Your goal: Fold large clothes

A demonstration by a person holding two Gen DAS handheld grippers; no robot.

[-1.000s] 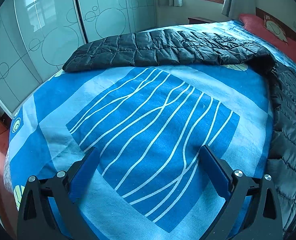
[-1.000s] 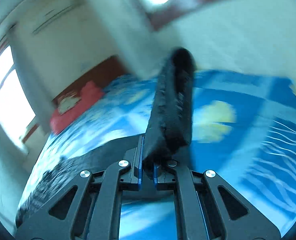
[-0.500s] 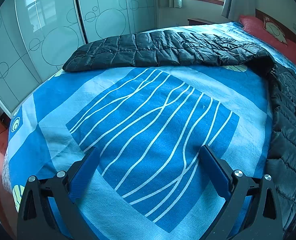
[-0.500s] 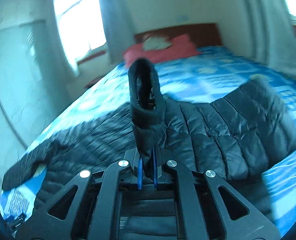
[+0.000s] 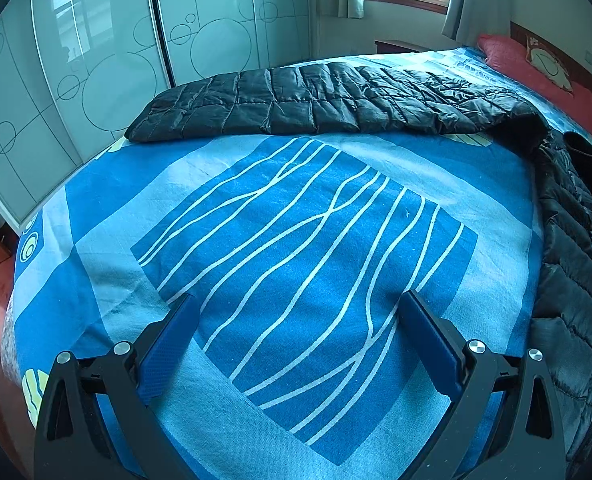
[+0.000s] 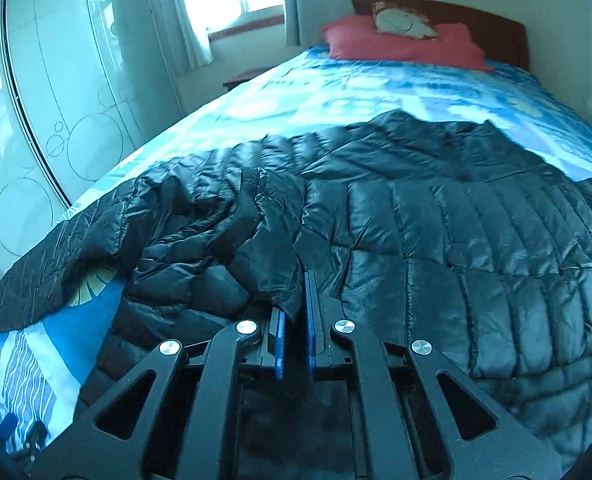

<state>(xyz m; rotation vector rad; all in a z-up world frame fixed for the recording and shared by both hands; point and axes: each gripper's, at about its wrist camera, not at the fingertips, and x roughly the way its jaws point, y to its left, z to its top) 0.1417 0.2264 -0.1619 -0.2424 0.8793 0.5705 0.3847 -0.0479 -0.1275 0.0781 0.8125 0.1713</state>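
A large black quilted jacket (image 6: 436, 232) lies spread over the blue patterned bed (image 5: 296, 240). One long sleeve (image 5: 316, 100) stretches flat across the far part of the bed, toward the wardrobe (image 5: 95, 60) with circle drawings on its doors. The left claw (image 5: 296, 312) hangs above the bare sheet with its blue pads wide apart, and nothing is between them. The right claw (image 6: 293, 320) points down at the body of the jacket. Its pads stand close together, with only a narrow gap, and they are just starting to part. The end of the other sleeve (image 6: 263, 256) lies crumpled on the jacket, with its edge still between these pads. A red pillow (image 6: 400, 44) rests at the headboard.
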